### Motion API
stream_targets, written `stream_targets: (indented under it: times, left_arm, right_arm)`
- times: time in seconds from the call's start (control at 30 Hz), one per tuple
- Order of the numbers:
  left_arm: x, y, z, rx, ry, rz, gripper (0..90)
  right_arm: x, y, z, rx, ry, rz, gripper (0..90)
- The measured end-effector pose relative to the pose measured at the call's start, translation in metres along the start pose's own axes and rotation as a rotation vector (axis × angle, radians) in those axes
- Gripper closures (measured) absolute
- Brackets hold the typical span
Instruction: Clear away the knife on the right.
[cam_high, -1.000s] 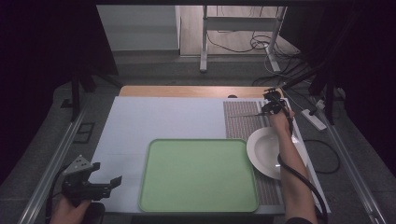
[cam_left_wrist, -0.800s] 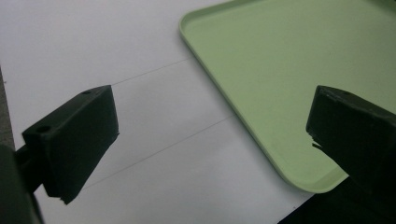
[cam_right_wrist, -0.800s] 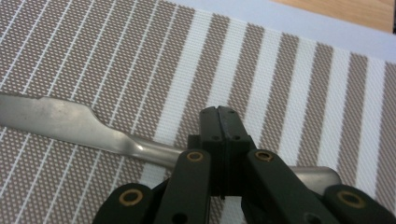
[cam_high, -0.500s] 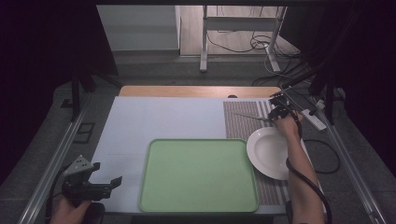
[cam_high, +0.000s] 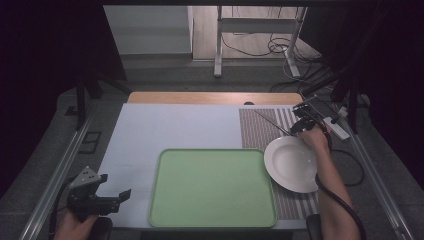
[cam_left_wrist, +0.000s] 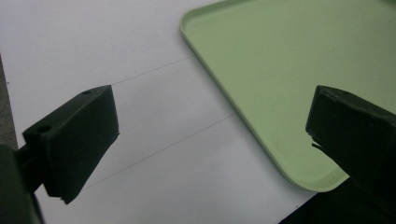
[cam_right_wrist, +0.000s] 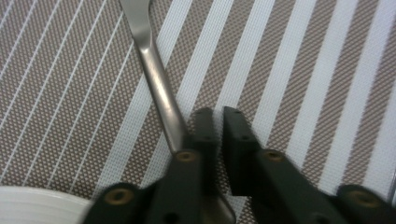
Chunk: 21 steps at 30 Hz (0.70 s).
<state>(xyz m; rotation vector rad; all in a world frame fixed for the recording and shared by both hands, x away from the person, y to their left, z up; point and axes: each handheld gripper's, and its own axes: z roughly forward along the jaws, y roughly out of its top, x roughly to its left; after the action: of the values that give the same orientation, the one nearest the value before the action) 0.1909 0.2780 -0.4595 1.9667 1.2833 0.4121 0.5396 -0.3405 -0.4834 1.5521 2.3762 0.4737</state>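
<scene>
Since the earlier frames the right gripper (cam_high: 299, 125) has slid from beside the plate's far rim out toward the right edge of the striped mat, and a metal utensil (cam_high: 272, 123) now lies bare on the mat. Its jaws have just been opening: a narrow gap shows between them, with the utensil's handle (cam_right_wrist: 159, 88) lying against the outside of the left jaw, not between the pads; the utensil's head is out of view, so its kind cannot be told. White plate (cam_high: 292, 163) sits on the brown-and-white striped mat (cam_high: 260, 132), just right of the green tray (cam_high: 212, 187), well apart from the left gripper (cam_high: 117, 197). Left gripper unmoved at the near left corner, jaws spread wide over the white table cover (cam_left_wrist: 140, 56), nothing between them, tray corner (cam_left_wrist: 280, 93) ahead. Wooden table edge at the far side. Room dim; grey floor, cables, metal stand legs behind.
</scene>
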Motion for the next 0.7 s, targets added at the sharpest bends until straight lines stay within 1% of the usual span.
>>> stream_targets:
  times: [0.03, 0.07, 0.1, 0.13, 0.2, 0.23, 0.27, 0.3, 0.37, 0.4, 0.43, 0.47, 0.5, 0.57, 0.6, 0.63, 0.7]
  left_arm:
    - [0.000, 0.000, 0.000, 0.001, 0.000, 0.000, 2.7]
    - [0.000, 0.000, 0.000, 0.001, 0.000, 0.000, 2.7]
    - [0.000, 0.000, 0.000, 0.001, -0.001, 0.000, 2.7]
    - [0.000, 0.000, 0.000, 0.001, -0.001, 0.000, 2.6]
    - [0.000, 0.000, 0.000, 0.001, 0.000, 0.001, 2.6]
    - [0.000, 0.000, 0.000, 0.001, 0.000, 0.001, 2.7]
    - [0.000, 0.000, 0.000, 0.001, 0.000, 0.001, 2.7]
    - [0.000, 0.000, 0.000, 0.002, 0.001, 0.002, 2.7]
    - [0.000, 0.000, 0.000, 0.001, 0.001, 0.002, 2.7]
    - [0.000, 0.000, 0.000, 0.001, 0.001, 0.002, 2.7]
    - [0.000, 0.000, 0.000, 0.001, 0.001, 0.002, 2.7]
    - [0.000, 0.000, 0.000, 0.002, 0.001, 0.001, 2.7]
    - [0.000, 0.000, 0.000, 0.002, 0.001, 0.002, 2.7]
    - [0.000, 0.000, 0.000, 0.002, 0.001, 0.002, 2.7]
    - [0.000, 0.000, 0.000, 0.002, 0.001, 0.002, 2.7]
    - [0.000, 0.000, 0.000, 0.002, 0.001, 0.002, 2.7]
    - [0.000, 0.000, 0.000, 0.002, 0.001, 0.001, 2.7]
  right_arm:
    - [0.000, 0.001, -0.002, -0.023, 0.005, 0.012, 74.4]
    - [0.000, 0.001, -0.002, -0.023, 0.005, 0.012, 74.4]
    - [0.000, 0.003, -0.004, -0.042, 0.013, 0.019, 68.3]
    - [0.000, 0.004, -0.006, -0.057, 0.024, 0.027, 59.2]
    - [0.002, 0.007, -0.008, -0.073, 0.040, 0.029, 45.9]
    - [0.004, 0.008, -0.008, -0.074, 0.040, 0.028, 39.6]
    - [0.006, 0.010, -0.008, -0.078, 0.044, 0.032, 30.1]
    - [0.006, 0.010, -0.008, -0.078, 0.044, 0.032, 30.1]
    - [0.008, 0.012, -0.005, -0.069, 0.054, 0.042, 19.9]
    - [0.010, 0.012, -0.001, -0.055, 0.067, 0.044, 10.2]
    - [0.011, 0.013, 0.001, -0.042, 0.071, 0.035, 6.1]
    - [0.011, 0.013, 0.001, -0.042, 0.071, 0.035, 6.1]
    - [0.013, 0.013, 0.005, -0.029, 0.047, 0.022, 1.9]
    - [0.014, 0.013, 0.007, -0.023, 0.042, 0.015, 0.7]
    - [0.014, 0.013, 0.009, -0.017, 0.047, 0.012, 0.0]
    - [0.015, 0.013, 0.012, -0.006, 0.045, 0.002, 0.0]
    - [0.016, 0.013, 0.014, -0.001, 0.040, -0.005, 0.0]
